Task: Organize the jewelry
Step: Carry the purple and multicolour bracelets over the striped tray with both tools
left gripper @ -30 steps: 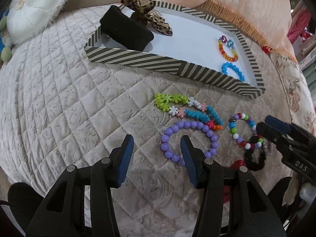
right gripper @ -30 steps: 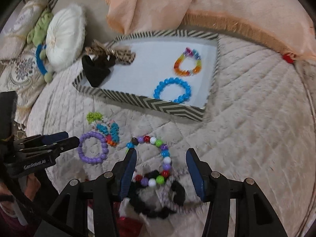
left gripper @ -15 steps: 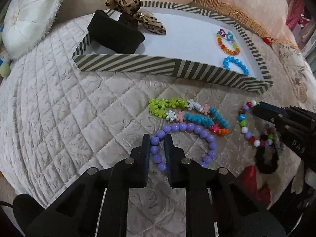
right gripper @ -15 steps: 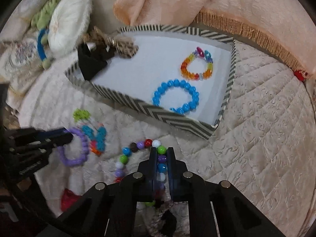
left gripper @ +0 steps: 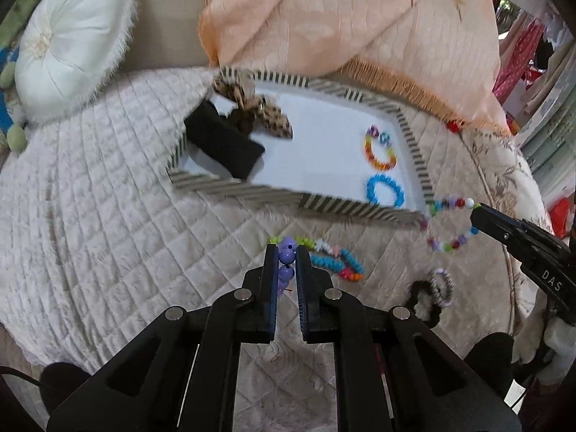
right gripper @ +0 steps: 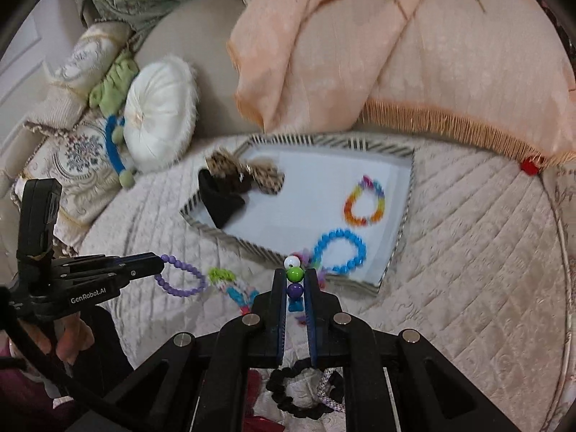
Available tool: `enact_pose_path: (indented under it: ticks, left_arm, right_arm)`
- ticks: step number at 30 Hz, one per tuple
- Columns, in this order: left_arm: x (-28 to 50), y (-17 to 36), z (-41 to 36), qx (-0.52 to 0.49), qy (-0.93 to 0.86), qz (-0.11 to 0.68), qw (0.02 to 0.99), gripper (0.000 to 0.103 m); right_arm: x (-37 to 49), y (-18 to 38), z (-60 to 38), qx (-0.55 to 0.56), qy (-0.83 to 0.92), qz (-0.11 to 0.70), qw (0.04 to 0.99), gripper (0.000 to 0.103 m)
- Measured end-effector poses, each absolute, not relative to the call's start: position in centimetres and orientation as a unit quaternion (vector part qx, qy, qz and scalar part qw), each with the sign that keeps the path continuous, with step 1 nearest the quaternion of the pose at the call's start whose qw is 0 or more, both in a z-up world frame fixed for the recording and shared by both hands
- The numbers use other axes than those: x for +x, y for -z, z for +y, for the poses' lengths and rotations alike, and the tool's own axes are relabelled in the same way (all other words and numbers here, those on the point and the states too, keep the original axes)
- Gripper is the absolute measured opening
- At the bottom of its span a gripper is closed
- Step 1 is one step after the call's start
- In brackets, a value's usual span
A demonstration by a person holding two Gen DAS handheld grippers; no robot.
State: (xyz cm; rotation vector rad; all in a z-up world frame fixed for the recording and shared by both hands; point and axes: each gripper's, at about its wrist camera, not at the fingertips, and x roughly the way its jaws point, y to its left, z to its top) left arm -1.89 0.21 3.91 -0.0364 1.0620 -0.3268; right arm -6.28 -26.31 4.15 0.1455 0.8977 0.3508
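Two bracelets lie in the striped tray (left gripper: 360, 212) on the quilted bed: a rainbow bracelet (left gripper: 379, 147) and, nearer the front wall, a blue bracelet (left gripper: 385, 190). At the tray's far left end sit a black cloth roll (left gripper: 223, 144) and a leopard-print bow (left gripper: 259, 108).

The left gripper (left gripper: 287, 252) is clamped on the purple bracelet (right gripper: 180, 277), which hangs off the quilt (left gripper: 108, 234). The right gripper (right gripper: 296, 280) is clamped on the multicoloured bead bracelet (left gripper: 450, 223), dangling by the tray's front right corner.

A second ago both grippers stood wide open over these bracelets, which lay flat on the quilt; half a second ago they had pinched them, and now both bracelets are lifted. The green, white and teal bead strand (left gripper: 334, 259) and the black scrunchie (left gripper: 428, 302) stay on the quilt.
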Motion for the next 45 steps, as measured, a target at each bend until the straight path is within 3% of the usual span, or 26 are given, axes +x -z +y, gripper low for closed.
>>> enact_pose_path:
  ticks: [14,45]
  left_arm:
    - [-1.7,-8.7,0.1,0.006,0.15,0.457,0.877,0.008]
    - [4.2,-8.3,-4.2,0.032,0.146,0.459,0.876,0.008]
  right_arm:
    - [-6.8,-6.9,-27.3,0.082,-0.16,0.407,0.896,0.009]
    - [-1.9,-6.7,-28.4,0.087,-0.143,0.413,0.895,0.009]
